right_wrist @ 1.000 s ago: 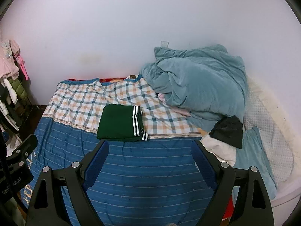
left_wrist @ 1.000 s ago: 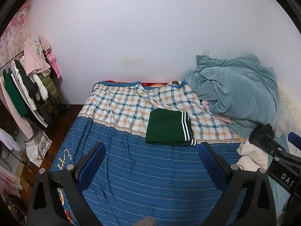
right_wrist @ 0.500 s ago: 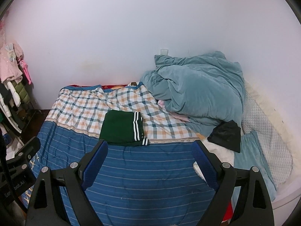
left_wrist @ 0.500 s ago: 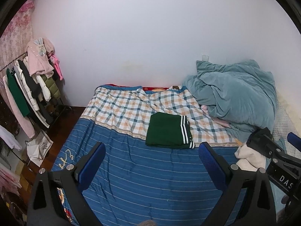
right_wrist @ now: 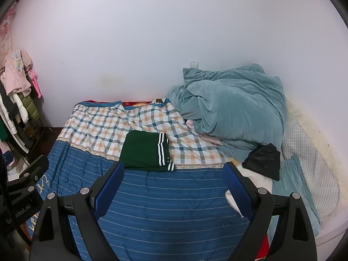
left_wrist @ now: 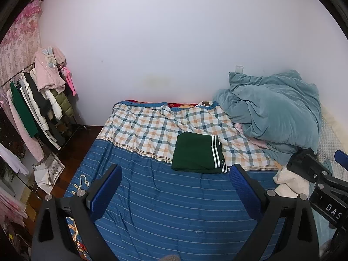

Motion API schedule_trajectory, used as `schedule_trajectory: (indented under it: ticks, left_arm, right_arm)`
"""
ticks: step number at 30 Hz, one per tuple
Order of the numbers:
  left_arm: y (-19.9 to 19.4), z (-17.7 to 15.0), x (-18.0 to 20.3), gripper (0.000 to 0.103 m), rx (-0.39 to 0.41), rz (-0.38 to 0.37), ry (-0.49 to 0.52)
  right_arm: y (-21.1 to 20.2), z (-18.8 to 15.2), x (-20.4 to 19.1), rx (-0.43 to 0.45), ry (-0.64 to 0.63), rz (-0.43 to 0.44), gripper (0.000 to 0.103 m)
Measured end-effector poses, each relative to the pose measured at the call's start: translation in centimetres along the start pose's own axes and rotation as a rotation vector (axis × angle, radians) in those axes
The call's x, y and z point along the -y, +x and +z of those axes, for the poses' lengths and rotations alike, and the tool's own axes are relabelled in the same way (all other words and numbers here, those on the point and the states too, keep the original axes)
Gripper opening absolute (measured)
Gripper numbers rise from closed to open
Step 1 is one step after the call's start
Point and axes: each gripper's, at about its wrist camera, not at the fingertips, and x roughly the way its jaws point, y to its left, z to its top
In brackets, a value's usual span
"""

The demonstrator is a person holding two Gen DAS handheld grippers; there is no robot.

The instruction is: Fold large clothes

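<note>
A dark green garment with white stripes (left_wrist: 196, 153) lies folded in a neat rectangle on the bed (left_wrist: 152, 187), at the line where the checked sheet meets the blue striped cover. It also shows in the right wrist view (right_wrist: 144, 151). My left gripper (left_wrist: 176, 187) is open and empty, held above the blue cover, short of the garment. My right gripper (right_wrist: 173, 184) is open and empty too, just short of the garment's near edge. Each gripper's body shows at the edge of the other's view.
A crumpled teal duvet (left_wrist: 276, 113) fills the bed's far right. A black garment (right_wrist: 263, 161) and a white fluffy one (left_wrist: 291, 182) lie to the right. A rack of hanging clothes (left_wrist: 37, 108) stands on the left. A white wall backs the bed.
Both grippers have pulled back and up from the bed, so the folded garment looks smaller and lower in view. Nothing on the bed has moved.
</note>
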Motion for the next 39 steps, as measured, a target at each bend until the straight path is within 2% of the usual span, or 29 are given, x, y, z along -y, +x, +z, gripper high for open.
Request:
schedule_trajectory:
  ticks: [39]
  left_arm:
    - [-0.4,0.5,0.8,0.101,0.003,0.010,0.000]
  right_arm:
    - [0.1,0.0,0.7,-0.006,-0.012,0.032,0.094]
